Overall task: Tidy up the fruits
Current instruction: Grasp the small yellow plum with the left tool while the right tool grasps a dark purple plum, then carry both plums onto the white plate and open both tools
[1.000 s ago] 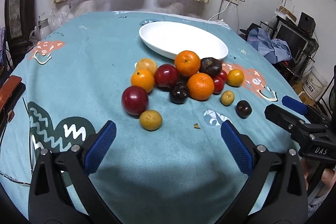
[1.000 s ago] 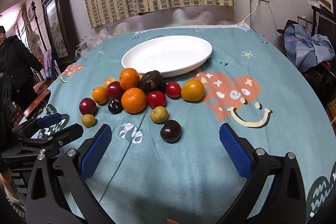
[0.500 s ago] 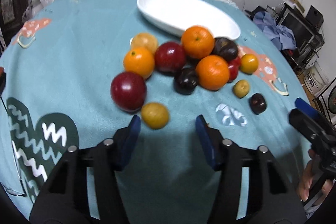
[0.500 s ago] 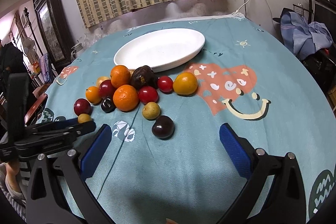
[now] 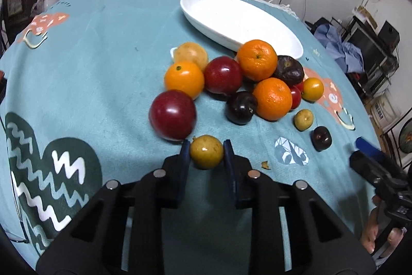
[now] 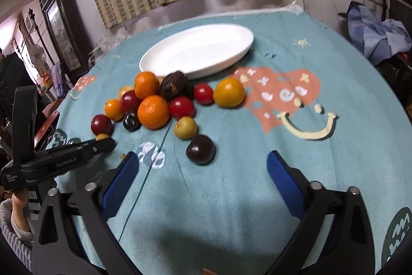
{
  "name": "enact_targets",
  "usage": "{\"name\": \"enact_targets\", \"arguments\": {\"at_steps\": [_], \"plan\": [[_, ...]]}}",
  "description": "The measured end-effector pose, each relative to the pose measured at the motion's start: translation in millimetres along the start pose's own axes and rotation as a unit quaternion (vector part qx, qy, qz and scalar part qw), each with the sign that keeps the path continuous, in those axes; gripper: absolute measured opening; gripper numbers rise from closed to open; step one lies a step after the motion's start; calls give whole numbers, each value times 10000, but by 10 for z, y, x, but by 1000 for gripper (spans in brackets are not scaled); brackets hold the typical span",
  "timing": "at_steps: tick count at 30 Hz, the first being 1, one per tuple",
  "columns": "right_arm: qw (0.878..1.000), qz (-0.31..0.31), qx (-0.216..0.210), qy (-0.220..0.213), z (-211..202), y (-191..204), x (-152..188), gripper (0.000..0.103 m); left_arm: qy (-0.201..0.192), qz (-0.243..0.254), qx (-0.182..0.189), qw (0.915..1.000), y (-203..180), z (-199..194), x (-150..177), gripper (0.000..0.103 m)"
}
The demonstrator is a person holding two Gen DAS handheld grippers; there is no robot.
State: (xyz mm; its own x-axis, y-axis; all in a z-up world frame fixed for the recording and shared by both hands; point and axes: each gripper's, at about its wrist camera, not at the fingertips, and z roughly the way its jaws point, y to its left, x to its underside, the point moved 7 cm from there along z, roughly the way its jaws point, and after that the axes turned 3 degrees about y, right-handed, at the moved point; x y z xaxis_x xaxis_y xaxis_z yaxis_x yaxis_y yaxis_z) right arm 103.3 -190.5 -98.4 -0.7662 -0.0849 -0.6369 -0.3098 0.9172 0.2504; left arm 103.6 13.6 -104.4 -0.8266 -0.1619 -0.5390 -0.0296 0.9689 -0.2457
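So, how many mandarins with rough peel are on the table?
2. One mandarin lies against the white plate. The other mandarin lies nearer, beside the dark plum. More could be hidden behind the pile.

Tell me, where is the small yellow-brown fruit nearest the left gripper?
In the left wrist view the small yellow-brown fruit sits low in the middle, pinched between the left gripper pads, just below the big red plum.

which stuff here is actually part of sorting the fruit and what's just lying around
Job: left tongs shut on small yellow fruit; fruit pile; white plate; right tongs, closing, nothing between.
Lying about: blue clothes; mirror.
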Motion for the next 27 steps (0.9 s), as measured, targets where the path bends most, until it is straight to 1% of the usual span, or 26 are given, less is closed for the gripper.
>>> {"name": "enact_targets", "arguments": {"at_steps": [1, 2, 3, 5, 6, 7, 10, 11, 12, 14, 15, 18, 21, 23, 25, 27], "plan": [[9999, -46, -25, 109, 30, 12, 6, 85, -30, -9, -5, 10000, 7, -16, 3, 26], [9995, -158, 7, 273, 80, 27, 6, 83, -59, 5, 0, 10000, 5, -37, 3, 26], [9991, -241, 54, 340, 106, 34, -4, 80, -77, 25, 13, 10000, -5, -49, 7, 26], [9977, -499, 171, 416, 170, 70, -58, 76, -111, 70, 47, 9999, -30, -69, 16, 26], [9973, -555, 197, 432, 190, 75, -77, 69, -118, 81, 58, 9999, -42, -72, 18, 26], [9967, -628, 223, 456, 229, 81, -105, 61, -113, 86, 73, 9999, -46, -67, 27, 26], [9955, -714, 200, 589, 346, 87, -131, 47, -63, 62, 135, 9999, -50, -59, 35, 26], [9954, -708, 164, 620, 383, 82, -110, 44, -48, 55, 159, 9998, -38, -60, 39, 26], [9953, -706, 127, 656, 403, 76, -88, 39, -33, 57, 173, 9998, -33, -59, 42, 26], [9950, -733, 142, 656, 420, 72, -55, 36, 9, 78, 196, 9998, -45, -42, 42, 26], [9956, -698, 96, 616, 405, 61, -66, 32, 37, 87, 201, 9998, -49, -30, 45, 26], [9964, -623, -34, 568, 379, 52, -77, 29, 39, 77, 244, 9997, -61, -25, 42, 26], [9972, -582, -96, 449, 304, 39, -116, 29, -21, 125, 257, 9996, -85, -47, 37, 26], [9981, -506, -156, 329, 198, 23, -185, 29, -83, 165, 333, 9993, -129, -128, 14, 26], [9986, -417, -262, 181, 54, 3, -387, 29, -72, 184, 473, 9987, -185, -203, -70, 26], [9991, -372, -224, 23, -23, -22, -635, 29, -159, 271, 479, 9984, -267, -291, -296, 26]]}}
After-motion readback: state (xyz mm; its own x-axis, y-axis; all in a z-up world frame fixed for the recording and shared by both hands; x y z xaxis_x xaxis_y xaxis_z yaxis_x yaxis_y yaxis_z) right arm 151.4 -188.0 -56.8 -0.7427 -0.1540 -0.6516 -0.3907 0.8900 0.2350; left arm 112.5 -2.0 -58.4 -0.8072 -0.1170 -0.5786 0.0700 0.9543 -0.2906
